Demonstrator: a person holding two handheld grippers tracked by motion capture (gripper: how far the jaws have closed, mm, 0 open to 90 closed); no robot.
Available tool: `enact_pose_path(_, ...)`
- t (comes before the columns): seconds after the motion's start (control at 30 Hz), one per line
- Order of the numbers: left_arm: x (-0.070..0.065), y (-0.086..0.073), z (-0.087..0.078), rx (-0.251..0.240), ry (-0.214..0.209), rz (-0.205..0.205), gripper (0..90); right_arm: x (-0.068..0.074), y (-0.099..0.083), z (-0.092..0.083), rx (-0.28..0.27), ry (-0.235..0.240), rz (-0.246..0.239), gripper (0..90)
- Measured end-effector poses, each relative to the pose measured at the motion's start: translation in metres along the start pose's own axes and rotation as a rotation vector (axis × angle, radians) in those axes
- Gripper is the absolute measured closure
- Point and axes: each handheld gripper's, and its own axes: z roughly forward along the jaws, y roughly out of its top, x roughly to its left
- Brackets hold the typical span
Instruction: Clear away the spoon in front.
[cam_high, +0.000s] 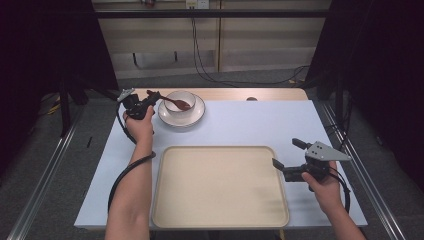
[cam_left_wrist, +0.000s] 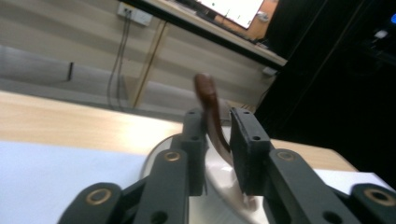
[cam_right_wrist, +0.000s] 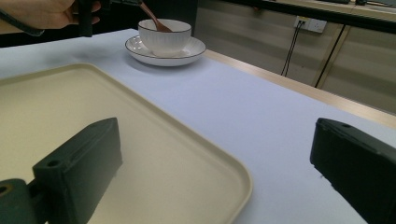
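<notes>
Between the left gripper (cam_left_wrist: 217, 135) fingers the spoon (cam_high: 175, 102) handle is clamped, its bowl end lying beyond them in the bowl (cam_high: 180, 102); the right gripper (cam_high: 285, 156) fingers are held apart beside the tray (cam_high: 220, 187).

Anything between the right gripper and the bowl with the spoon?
The beige tray's far corner and bare blue mat, as the high view shows, lie between the right gripper and the bowl.

Left forearm stretches up the left side to the far end, wrist bent right, and the left gripper (cam_high: 150, 98) has its jaws pinched close together, aimed right. Right hand (cam_high: 320, 186) sits near the right edge, low and level, right gripper (cam_high: 286, 154) pointing left with jaws spread wide
</notes>
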Motion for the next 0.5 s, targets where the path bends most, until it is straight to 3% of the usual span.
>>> enact_pose_path(0.03, -0.003, 0.001, 0.001, -0.001, -0.012, -0.005, 78.4, 0.000, 0.000, 0.000, 0.000, -0.004, 0.000, 2.0)
enact_pose_path(0.07, -0.004, 0.002, 0.001, 0.014, -0.018, 0.019, 79.1, 0.000, 0.000, 0.000, 0.000, -0.004, 0.000, 2.0)
enact_pose_path(0.27, -0.015, 0.007, 0.004, 0.004, -0.063, 0.024, 82.6, -0.001, 0.001, -0.002, 0.000, -0.006, -0.003, 2.0)
enact_pose_path(0.5, -0.023, 0.009, 0.008, -0.002, -0.072, 0.027, 83.4, 0.000, 0.001, -0.001, -0.005, 0.003, -0.005, 2.0)
